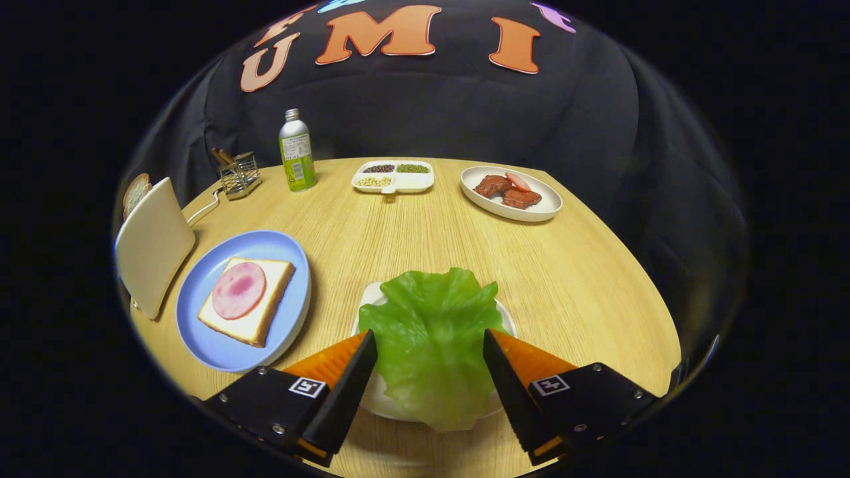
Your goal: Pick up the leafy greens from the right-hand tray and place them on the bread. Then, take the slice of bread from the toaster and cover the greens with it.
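The lettuce leaf point(431, 332) lies on the white tray point(380, 398), directly between the spread fingers of the gripper point(430, 345), its long axis running straight ahead along them. The fingers flank the leaf's sides and do not appear to pinch it yet. From the leaf, the bread slice point(249, 302) topped with ham sits to the left on the blue plate point(219, 352); the toaster point(151, 245) stands beyond that plate, at the bench point(584, 279) edge.

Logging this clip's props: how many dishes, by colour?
White dishes: 3, the oval meat plate, the divided tray, the plate under the green lettuce leaf between the open claw's fingers.
Blue round plate: 1.
Total: 4.
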